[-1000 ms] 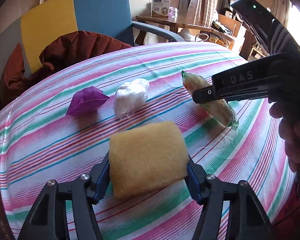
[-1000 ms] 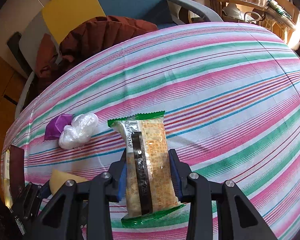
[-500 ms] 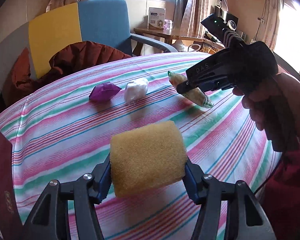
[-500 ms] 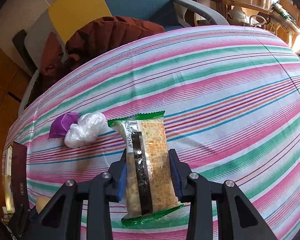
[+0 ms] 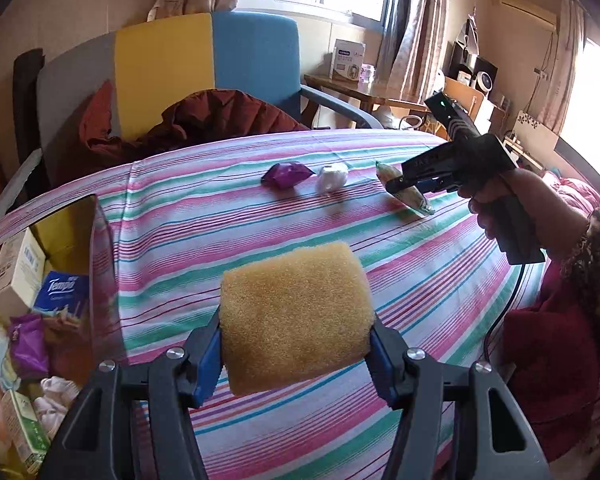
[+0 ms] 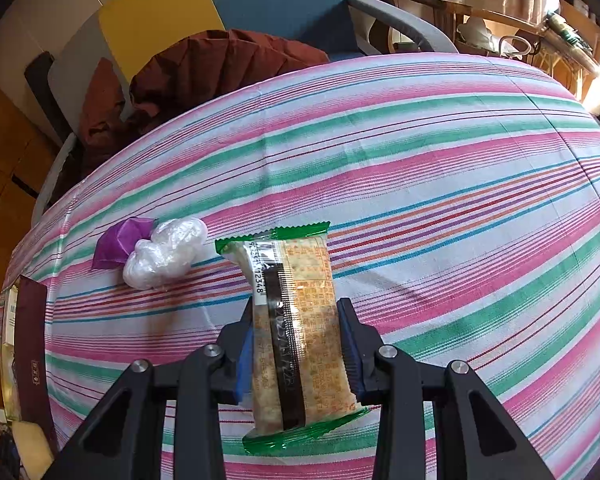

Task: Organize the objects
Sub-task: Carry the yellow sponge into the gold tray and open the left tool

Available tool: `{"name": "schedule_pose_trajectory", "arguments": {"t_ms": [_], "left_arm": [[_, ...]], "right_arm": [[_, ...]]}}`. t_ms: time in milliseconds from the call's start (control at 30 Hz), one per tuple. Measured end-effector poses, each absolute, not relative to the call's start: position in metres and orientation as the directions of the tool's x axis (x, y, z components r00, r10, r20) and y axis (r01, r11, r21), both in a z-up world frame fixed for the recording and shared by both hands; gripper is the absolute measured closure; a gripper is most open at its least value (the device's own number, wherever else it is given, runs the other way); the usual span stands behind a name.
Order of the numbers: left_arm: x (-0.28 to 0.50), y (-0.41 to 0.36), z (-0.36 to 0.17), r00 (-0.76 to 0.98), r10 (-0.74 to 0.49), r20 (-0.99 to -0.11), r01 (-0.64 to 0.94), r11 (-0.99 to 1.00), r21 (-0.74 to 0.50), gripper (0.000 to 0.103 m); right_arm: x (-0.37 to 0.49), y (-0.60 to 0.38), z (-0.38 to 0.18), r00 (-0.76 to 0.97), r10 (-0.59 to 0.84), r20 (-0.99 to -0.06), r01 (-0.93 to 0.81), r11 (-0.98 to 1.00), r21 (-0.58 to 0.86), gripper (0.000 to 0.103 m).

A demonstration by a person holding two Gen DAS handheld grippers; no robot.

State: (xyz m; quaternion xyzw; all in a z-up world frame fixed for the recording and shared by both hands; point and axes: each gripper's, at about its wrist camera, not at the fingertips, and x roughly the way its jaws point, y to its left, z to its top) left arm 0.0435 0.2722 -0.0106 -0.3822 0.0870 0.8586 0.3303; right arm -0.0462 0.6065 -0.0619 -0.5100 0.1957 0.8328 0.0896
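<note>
A: What could go wrong?
B: The sponge (image 5: 296,320), clamped in the left gripper (image 5: 296,354), could spring out short of the box (image 5: 66,216) at left.
A: The right gripper (image 6: 298,350)?
B: Clenched on the cracker pack (image 6: 296,332), just above the table (image 6: 460,184); the crackers could crack.

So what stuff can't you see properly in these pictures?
- Box at the left edge of the left wrist view: the frame cuts it off, so much of what is inside is hidden.
- Cracker pack, right wrist view: its small print is too tiny to read.
- Sponge, left wrist view: it hides the cloth behind it.
- Purple wrapper, right wrist view: partly covered by the white plastic bundle.
</note>
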Motion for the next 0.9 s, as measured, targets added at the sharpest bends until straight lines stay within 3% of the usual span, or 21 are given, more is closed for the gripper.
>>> {"name": "schedule_pose_trajectory", "arguments": {"t_ms": [267,633,900], "left_arm": [[0.034,0.199,0.010,-0.584,0.458,-0.671,-0.523,-0.844,-0.120,0.042],[0.006,0.127,-0.018,-0.509,0.447,-0.736,-0.356,-0.887,-0.293,0.042],[0.007,0.134,-0.032,-0.471,0.443,-0.763,-0.379,-0.882,-0.279,0.037]], "right_arm": [[-0.046,0.604,-0.062,-0.462,-0.032,-0.886,-0.350,-0.911,0.216,0.065],[-0.047,0.599,-0.054,-0.492,0.006,-0.871,-0.335,-0.924,0.183,0.066],[-0.046,0.592,-0.037,-0.556,0.018,-0.831,-0.290,-0.941,0.173,0.066]]}}
